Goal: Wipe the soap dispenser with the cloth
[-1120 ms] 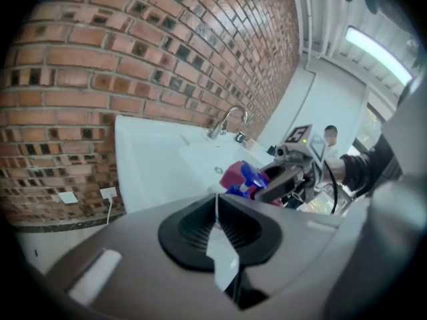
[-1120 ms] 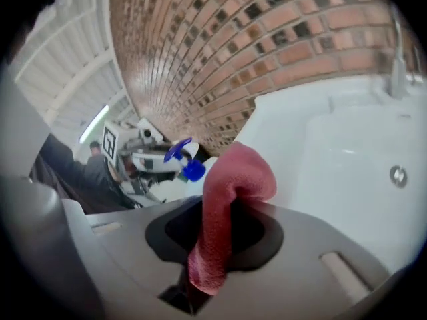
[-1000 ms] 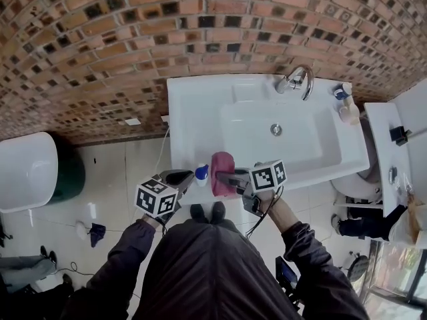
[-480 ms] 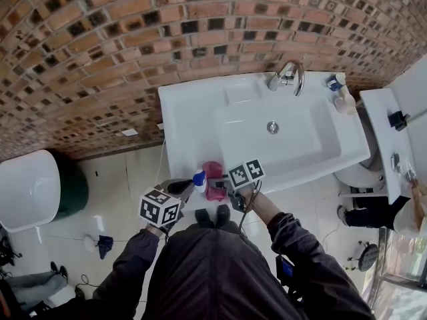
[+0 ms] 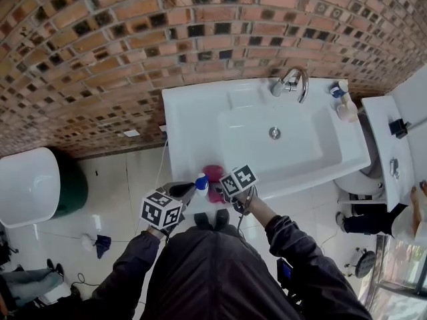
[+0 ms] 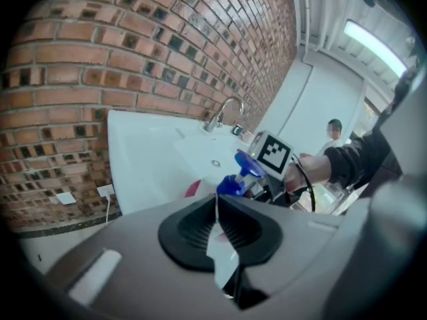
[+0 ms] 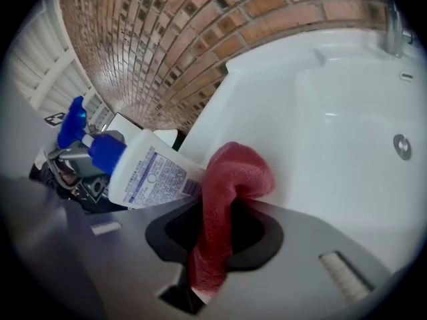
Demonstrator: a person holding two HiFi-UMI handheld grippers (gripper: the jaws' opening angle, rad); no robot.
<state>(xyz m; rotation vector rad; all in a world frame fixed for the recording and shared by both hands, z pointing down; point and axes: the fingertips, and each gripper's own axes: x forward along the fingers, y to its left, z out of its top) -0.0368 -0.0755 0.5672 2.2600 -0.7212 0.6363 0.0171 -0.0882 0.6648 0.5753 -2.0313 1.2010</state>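
Right gripper view: right tongs [image 7: 215,209] clench cloth [image 7: 232,172] beside soap dispenser [image 7: 150,175] gripped by left tongs [image 6: 217,204].

The head camera looks steeply down on the sink [image 5: 193,112]; each gripper camera sits close behind its jaws, both seeing the soap dispenser [image 7: 150,172] and brick wall [image 6: 80,65]

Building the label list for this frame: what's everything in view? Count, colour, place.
soap dispenser: 1, white with blue pump, tilted, over sink's front edge
cloth: 1, red, beside the dispenser's base
sink: 1, white, against the wall
tap: 1, chrome, sink's back edge
small bottles: 2, pale, sink's back right corner
brick wall: 1, red-brown, behind sink
left tongs: 1, grey, shut on soap dispenser
right tongs: 1, grey, shut on cloth
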